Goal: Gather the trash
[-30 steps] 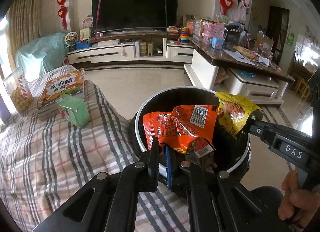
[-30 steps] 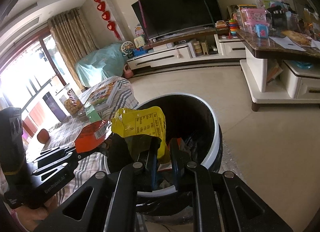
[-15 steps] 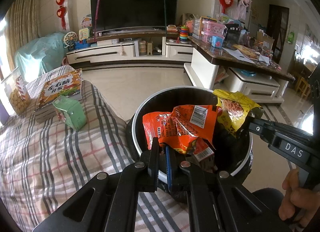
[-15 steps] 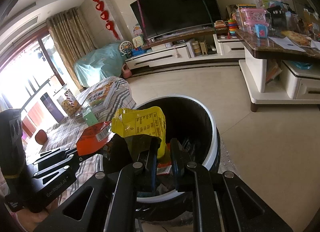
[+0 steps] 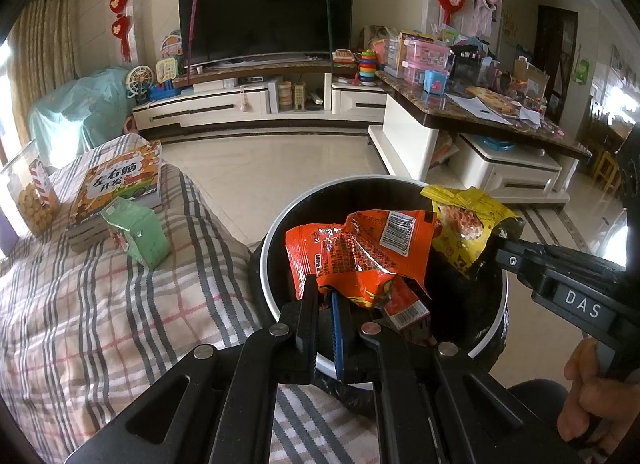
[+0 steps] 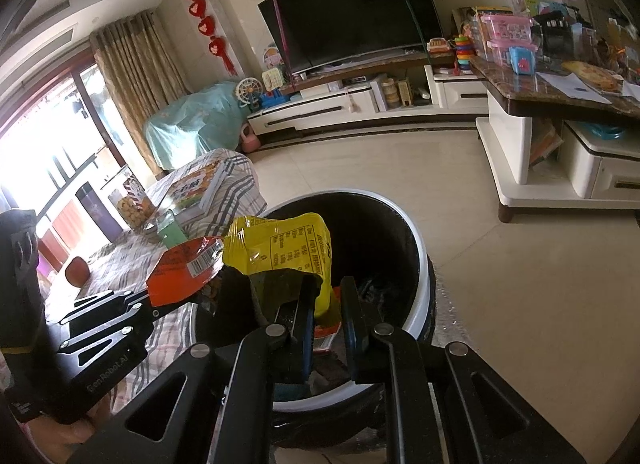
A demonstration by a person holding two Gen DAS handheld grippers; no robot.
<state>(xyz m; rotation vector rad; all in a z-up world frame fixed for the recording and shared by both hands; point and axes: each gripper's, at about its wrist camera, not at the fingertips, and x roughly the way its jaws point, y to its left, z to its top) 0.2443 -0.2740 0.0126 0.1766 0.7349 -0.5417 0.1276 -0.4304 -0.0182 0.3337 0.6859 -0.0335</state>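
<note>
My left tool grips the orange wrapper, my right tool the yellow wrapper, both over the bin; next I should let go.

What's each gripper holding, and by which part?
Left gripper: crinkled orange foil snack wrapper, by its lower edge. Right gripper: yellow plastic snack bag, by its bottom end.

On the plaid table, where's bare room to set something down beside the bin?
The plaid cloth lies bare between the green box and the trash bin, and toward the near edge. The far end is crowded: book, cookie jar. Over the bin, the orange wrapper and yellow wrapper fill the opening.
</note>
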